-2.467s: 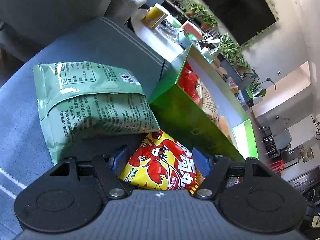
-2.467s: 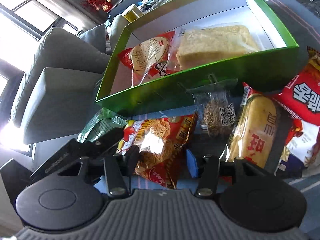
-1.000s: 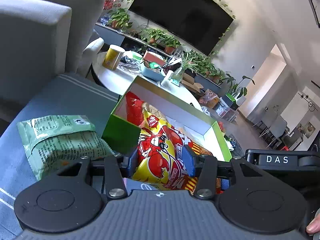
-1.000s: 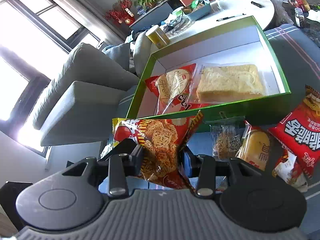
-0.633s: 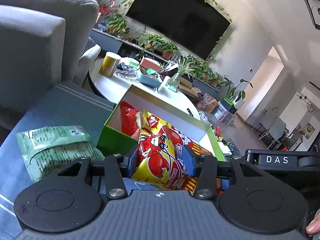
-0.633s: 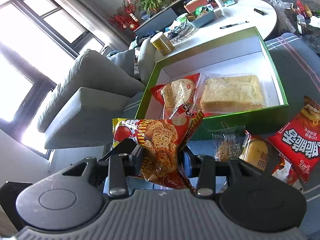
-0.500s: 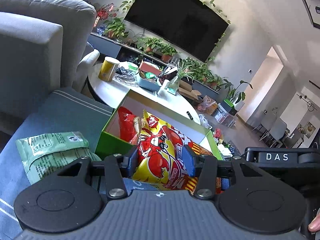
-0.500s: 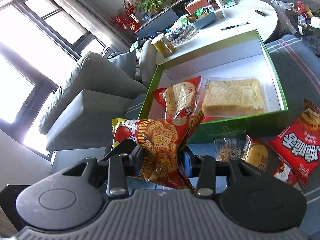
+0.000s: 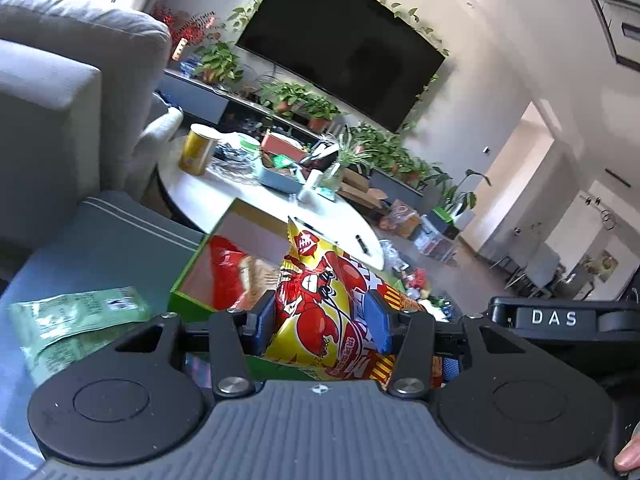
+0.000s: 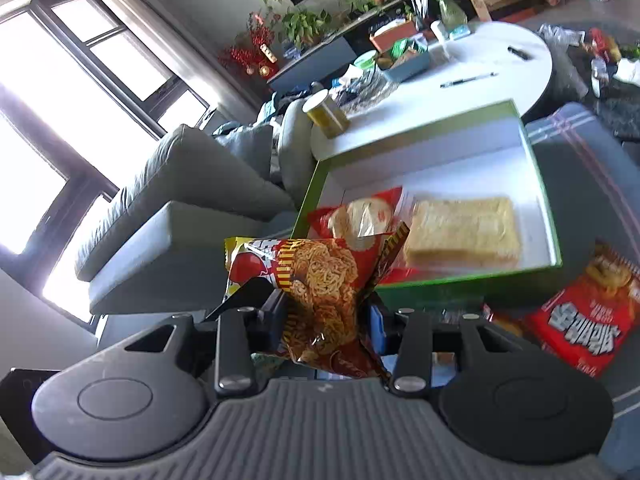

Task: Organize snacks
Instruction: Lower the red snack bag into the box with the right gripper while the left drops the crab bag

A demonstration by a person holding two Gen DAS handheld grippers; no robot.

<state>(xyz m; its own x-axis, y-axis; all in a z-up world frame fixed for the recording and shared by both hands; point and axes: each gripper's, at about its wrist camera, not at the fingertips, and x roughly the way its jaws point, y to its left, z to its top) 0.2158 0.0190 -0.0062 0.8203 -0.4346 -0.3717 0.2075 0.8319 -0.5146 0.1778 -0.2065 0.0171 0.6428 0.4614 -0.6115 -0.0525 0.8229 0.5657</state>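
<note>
Moved: both packets now hang lifted off the cushion, ready for boxing.
Lobster snack packet (image 9: pixel 320 312): clamped in left gripper (image 9: pixel 318 320).
Noodle snack packet (image 10: pixel 320 292): between right gripper (image 10: pixel 326 320) jaws, which are opening.
Green box (image 10: pixel 554 236): ahead, below both grippers.

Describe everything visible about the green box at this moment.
The green box is a shallow, open, lidless rectangular tray, seemingly cardboard, with glossy green walls and a white inside. It sits flat on the grey cushion, by the white table. Inside lie a red bag and a pale cake pack, side by side; the rest of the floor is bare.
</note>
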